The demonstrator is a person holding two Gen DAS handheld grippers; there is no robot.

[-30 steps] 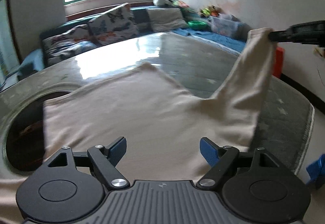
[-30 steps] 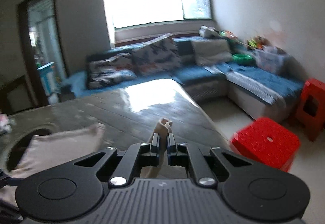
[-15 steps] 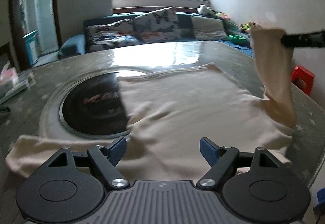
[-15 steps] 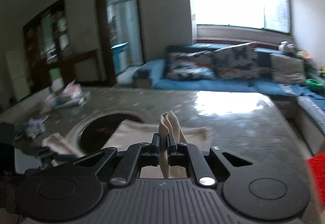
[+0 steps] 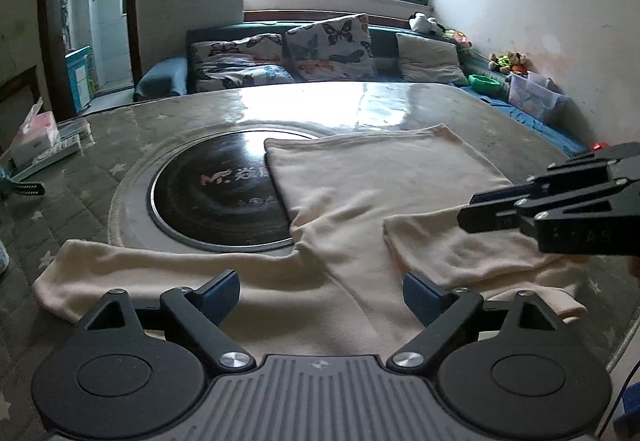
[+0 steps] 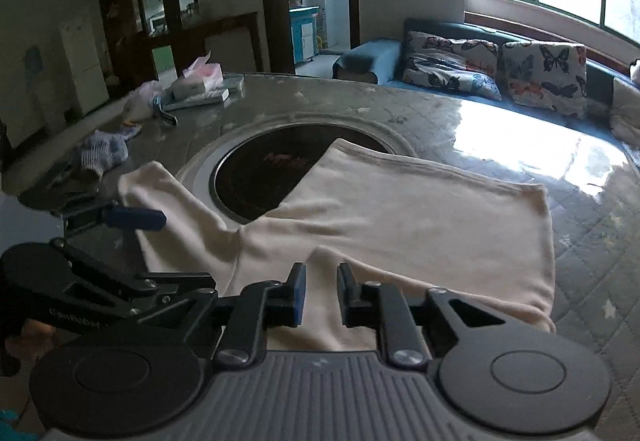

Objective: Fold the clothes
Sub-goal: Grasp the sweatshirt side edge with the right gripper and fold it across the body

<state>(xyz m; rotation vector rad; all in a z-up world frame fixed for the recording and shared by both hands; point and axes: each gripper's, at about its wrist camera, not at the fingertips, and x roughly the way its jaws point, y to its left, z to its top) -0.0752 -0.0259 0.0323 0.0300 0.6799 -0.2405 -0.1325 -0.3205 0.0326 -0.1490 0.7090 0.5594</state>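
Note:
A cream long-sleeved shirt (image 5: 380,177) lies flat on the grey quilted table (image 5: 80,177), partly over a black round inset. Its right sleeve (image 5: 448,249) is laid back across the body. The other sleeve (image 5: 140,265) stretches out to the left. My left gripper (image 5: 322,295) hangs open over the shirt's near edge, holding nothing. My right gripper (image 6: 321,295) has its jaws a little apart just above the folded sleeve (image 6: 320,265), not clamped on it. In the left wrist view the right gripper (image 5: 468,219) comes in from the right edge.
The black round inset (image 6: 256,177) sits in the table's middle. A tissue box (image 6: 202,75), flat packets and a comb lie at the far left, with a blue-white cloth (image 6: 100,155) nearby. A blue sofa with butterfly cushions (image 5: 328,49) stands behind the table.
The right gripper carried the raised sleeve leftward and down onto the shirt body, then parted its jaws and let it go. The left gripper stayed open.

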